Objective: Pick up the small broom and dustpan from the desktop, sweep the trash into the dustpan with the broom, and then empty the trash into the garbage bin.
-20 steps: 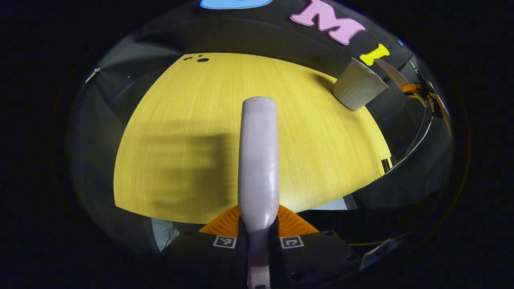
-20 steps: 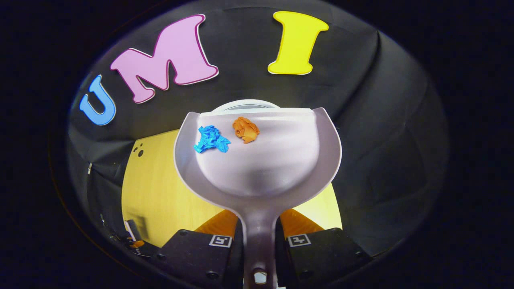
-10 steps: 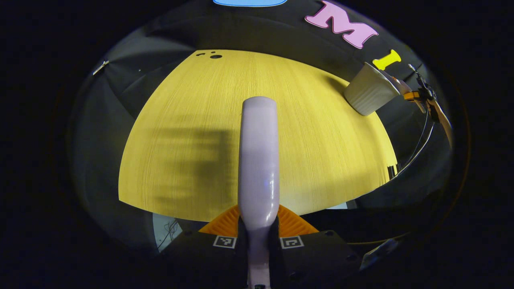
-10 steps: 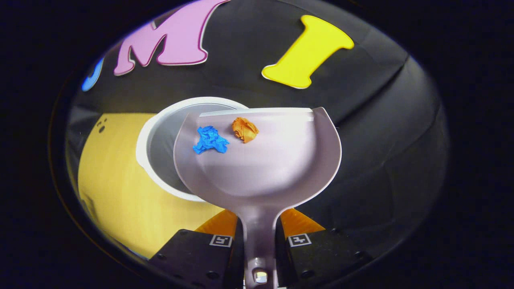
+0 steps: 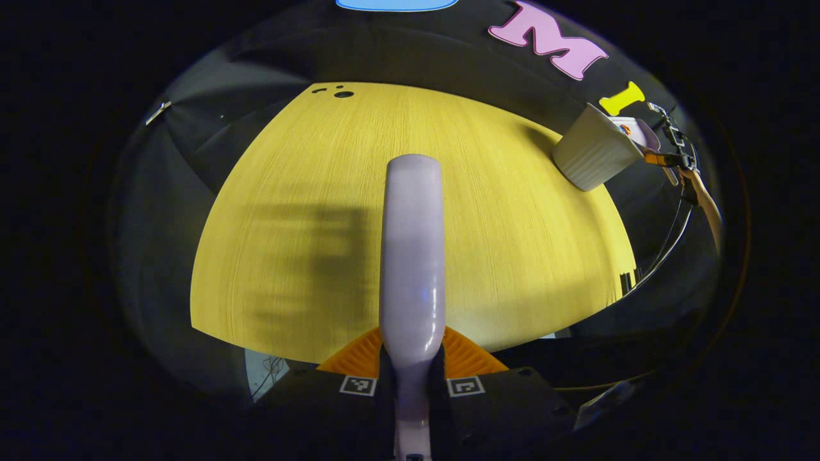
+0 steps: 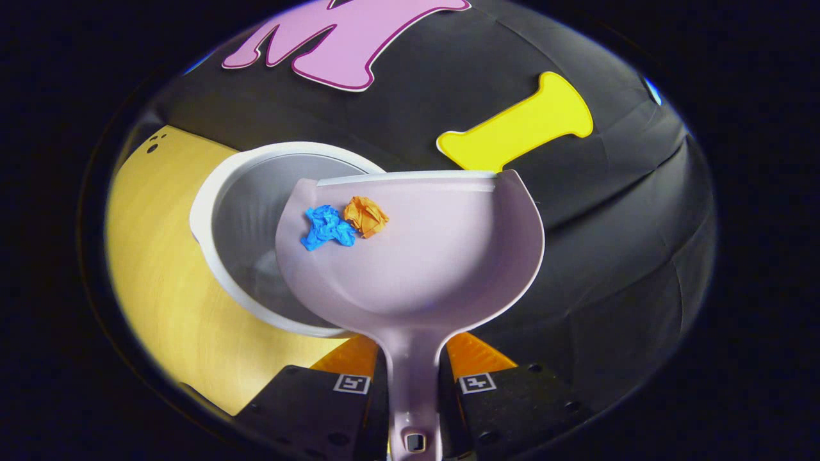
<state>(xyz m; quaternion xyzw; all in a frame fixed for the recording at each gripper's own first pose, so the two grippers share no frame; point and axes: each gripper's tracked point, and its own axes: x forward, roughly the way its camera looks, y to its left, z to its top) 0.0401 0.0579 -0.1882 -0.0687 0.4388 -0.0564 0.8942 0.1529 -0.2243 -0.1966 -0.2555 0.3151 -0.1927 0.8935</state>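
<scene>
Right gripper (image 6: 413,378) clamped on dustpan (image 6: 442,256) handle, pan tilted over the bin (image 6: 240,211) rim. Blue scrap (image 6: 327,227) and orange scrap (image 6: 365,216) touching, near the pan's front left edge. Left gripper (image 5: 411,378) clenched on broom (image 5: 413,256) handle, held above the yellow worktop (image 5: 512,243). Bin stands at the worktop's far right corner.

The dustpan (image 6: 416,256) covers a good chunk of the garbage bin (image 6: 221,205), so its right rim is hidden. Broom (image 5: 413,256) bristles can't be seen, just the handle. Far-off gripper (image 5: 672,157) is too tiny to read.
</scene>
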